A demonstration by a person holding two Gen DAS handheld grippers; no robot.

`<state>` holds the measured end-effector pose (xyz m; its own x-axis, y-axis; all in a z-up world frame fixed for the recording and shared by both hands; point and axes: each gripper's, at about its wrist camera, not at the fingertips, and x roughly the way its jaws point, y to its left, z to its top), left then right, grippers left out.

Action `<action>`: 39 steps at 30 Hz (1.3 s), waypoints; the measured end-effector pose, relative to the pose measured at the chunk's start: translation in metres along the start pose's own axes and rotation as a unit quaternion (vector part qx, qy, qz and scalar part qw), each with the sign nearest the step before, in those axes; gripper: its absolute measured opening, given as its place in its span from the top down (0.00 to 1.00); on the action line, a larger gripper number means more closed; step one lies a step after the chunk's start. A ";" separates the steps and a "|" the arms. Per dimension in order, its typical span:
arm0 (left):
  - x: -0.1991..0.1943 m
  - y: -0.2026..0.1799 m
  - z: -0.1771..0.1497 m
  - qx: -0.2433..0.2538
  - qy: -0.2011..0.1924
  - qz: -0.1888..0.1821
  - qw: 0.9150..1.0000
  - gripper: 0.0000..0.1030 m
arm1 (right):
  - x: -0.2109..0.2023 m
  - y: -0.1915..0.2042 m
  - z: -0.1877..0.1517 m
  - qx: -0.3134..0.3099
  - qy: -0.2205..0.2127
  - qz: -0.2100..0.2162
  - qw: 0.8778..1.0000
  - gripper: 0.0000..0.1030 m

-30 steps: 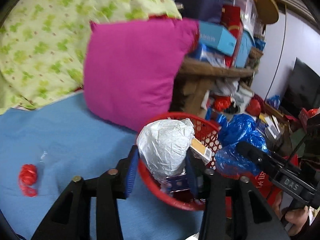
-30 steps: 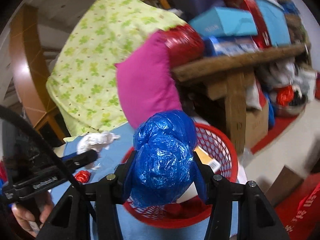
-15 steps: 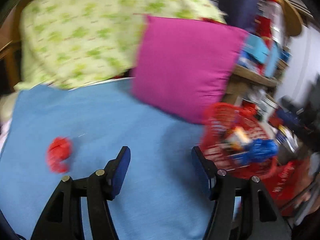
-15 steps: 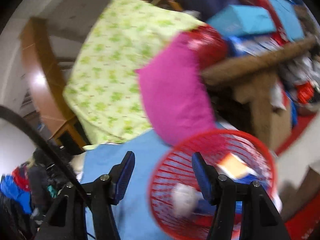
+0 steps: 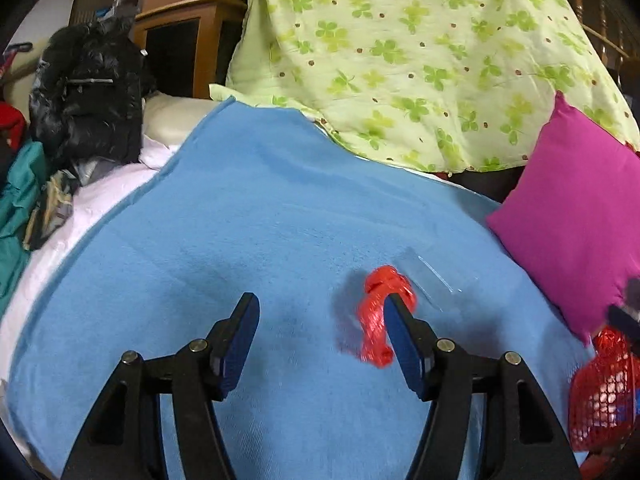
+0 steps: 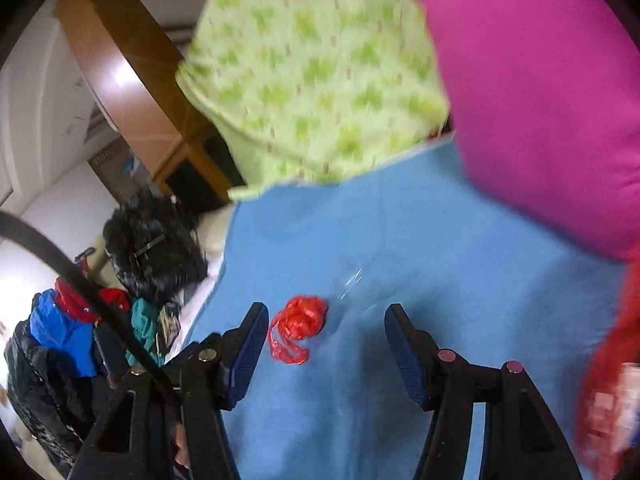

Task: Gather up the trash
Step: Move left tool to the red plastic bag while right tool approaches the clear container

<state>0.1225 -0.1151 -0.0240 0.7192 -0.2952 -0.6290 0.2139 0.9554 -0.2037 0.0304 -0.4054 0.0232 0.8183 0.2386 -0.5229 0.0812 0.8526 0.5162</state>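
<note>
So both of our grippers are hanging over the blue blanket (image 5: 248, 216) with nothing in them. Our left gripper (image 5: 320, 320) has its jaws spread wide, and the crumpled red plastic bag (image 5: 378, 312) lies on the blanket right against the inside of its right-hand finger, partly hidden behind that finger's blue pad. Our right gripper (image 6: 324, 340) is spread wide too, and from its camera the same red plastic bag (image 6: 298, 320) sits just beside the left-hand finger, a thin loop of it trailing toward us. Touching the bag's far side there's a clear plastic wrapper (image 5: 436, 276) lying flat on the blanket, pretty hard to make out apart from its shiny edges (image 6: 352, 280). The red mesh basket (image 5: 604, 396) is off at the right edge of the left view with some trash inside, though we can't tell what's what in there; in the right view it's only a red blur (image 6: 612, 380). A magenta pillow (image 5: 576, 236) leans at the blanket's right side near the basket, the green clover-print quilt (image 5: 420, 52) is piled behind it, and a black puffy jacket (image 5: 86, 88) sits off the blanket's left corner.
</note>
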 end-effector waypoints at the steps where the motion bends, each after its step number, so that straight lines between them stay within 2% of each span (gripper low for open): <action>1: 0.008 -0.002 -0.003 0.009 0.003 -0.003 1.000 0.37 | 0.027 0.001 0.004 -0.001 0.018 -0.002 1.000 0.37; 4: 0.022 -0.005 -0.003 0.019 0.028 -0.018 0.999 0.37 | 0.080 0.005 0.012 -0.038 0.043 -0.029 0.998 0.37; 6: 0.028 -0.007 0.002 0.027 0.034 -0.042 0.998 0.37 | 0.113 0.006 0.018 -0.062 0.061 -0.041 0.995 0.37; 8: 0.030 -0.009 0.005 0.036 0.032 -0.042 0.998 0.37 | 0.138 0.006 0.020 -0.077 0.075 -0.055 0.993 0.37; 12: 0.037 -0.001 0.011 0.027 0.045 -0.060 0.997 0.37 | 0.177 0.014 0.021 -0.126 0.097 -0.078 0.984 0.30; 18: 0.046 0.004 0.018 0.017 0.056 -0.078 0.995 0.37 | 0.216 0.021 0.010 -0.191 0.118 -0.133 0.965 0.30; 20: 0.048 0.005 0.018 0.020 0.057 -0.079 0.995 0.37 | 0.219 0.019 0.009 -0.197 0.105 -0.140 0.965 0.31; 21: 0.049 0.005 0.019 0.023 0.057 -0.079 0.995 0.37 | 0.220 0.017 0.008 -0.196 0.097 -0.147 0.965 0.35; 22: 0.050 0.004 0.019 0.026 0.056 -0.080 0.995 0.37 | 0.219 0.016 0.008 -0.193 0.093 -0.148 0.965 0.48; 25: 0.052 0.003 0.019 0.029 0.058 -0.093 0.994 0.37 | 0.211 0.005 0.010 -0.161 0.087 -0.137 0.974 0.64; 27: 0.055 -0.002 0.020 0.032 0.061 -0.102 0.992 0.37 | 0.200 -0.001 0.011 -0.140 0.080 -0.128 0.979 0.64; 29: 0.061 -0.008 0.020 0.038 0.064 -0.109 0.991 0.36 | 0.185 -0.005 0.009 -0.127 0.072 -0.126 0.981 0.70; 36: 0.092 -0.018 0.021 0.038 0.101 -0.131 0.985 0.35 | 0.125 -0.016 0.001 -0.054 0.058 -0.088 0.993 0.70; 39: 0.102 -0.017 0.023 0.030 0.107 -0.130 0.985 0.35 | 0.105 -0.014 -0.009 -0.059 0.062 -0.088 0.992 0.70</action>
<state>0.2076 -0.1615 -0.0678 0.4801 -0.5192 -0.7071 0.4152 0.8445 -0.3382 0.1105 -0.3877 -0.0452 0.7209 0.1291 -0.6809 0.1441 0.9331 0.3295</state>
